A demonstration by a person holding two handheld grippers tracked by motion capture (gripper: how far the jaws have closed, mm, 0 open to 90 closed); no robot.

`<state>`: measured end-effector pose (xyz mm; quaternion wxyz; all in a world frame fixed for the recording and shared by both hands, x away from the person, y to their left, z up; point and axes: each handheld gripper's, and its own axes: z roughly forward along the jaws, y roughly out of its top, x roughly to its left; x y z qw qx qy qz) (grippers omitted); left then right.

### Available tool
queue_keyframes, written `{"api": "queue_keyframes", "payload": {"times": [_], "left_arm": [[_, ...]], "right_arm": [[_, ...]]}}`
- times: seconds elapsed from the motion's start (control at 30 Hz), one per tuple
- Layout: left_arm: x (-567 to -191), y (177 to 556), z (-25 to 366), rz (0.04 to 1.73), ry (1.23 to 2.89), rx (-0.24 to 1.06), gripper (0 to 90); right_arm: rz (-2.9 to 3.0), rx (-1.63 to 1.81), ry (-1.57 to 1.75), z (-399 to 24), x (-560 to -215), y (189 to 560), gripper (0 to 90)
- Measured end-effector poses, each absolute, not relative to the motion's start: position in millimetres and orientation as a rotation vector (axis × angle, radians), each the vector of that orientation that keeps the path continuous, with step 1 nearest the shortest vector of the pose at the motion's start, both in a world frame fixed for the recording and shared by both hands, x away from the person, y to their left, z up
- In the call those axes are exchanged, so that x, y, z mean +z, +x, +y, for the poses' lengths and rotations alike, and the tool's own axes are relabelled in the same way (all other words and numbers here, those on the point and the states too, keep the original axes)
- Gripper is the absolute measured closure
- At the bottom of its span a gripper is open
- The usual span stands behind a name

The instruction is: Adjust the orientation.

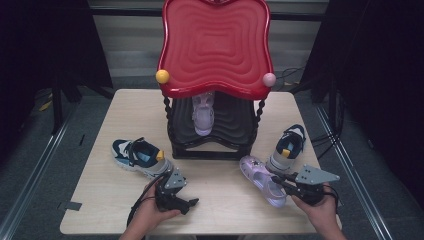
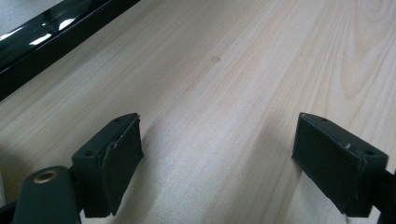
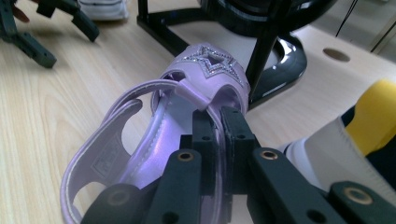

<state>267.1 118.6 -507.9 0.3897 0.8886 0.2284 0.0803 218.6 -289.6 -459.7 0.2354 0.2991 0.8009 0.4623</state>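
Right gripper view: my right hand-held gripper (image 3: pixel 215 122) pinches the lilac sandal's (image 3: pixel 140 140) thin rim; light, flexible, likely floppy.

A light wooden table (image 1: pixel 125 107) with rounded corners stands on a grey floor (image 1: pixel 45 165). Metal rails run along the floor past the table's left and right edges. Dark curtains (image 1: pixel 45 45) hang at both sides. Beyond the far edge a pale panelled wall (image 1: pixel 127 45) crosses the room, and black cables (image 1: pixel 292 75) lie near the far right corner.
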Motion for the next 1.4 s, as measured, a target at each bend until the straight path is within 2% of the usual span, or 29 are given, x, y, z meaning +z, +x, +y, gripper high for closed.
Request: {"api": "queue_keyframes", "payload": {"times": [0.9,1.4], "left_arm": [[-507.6,267.4,119.0,0.573,2.267,0.206,15.3],[-507.6,267.4,119.0,0.574,2.268,0.207,15.3]], "right_arm": [[2.032,1.332,0.715,-254.7,-408.9,219.9,85.0],[1.922,1.345,0.783,-236.9,-401.1,231.3,85.0]]}}
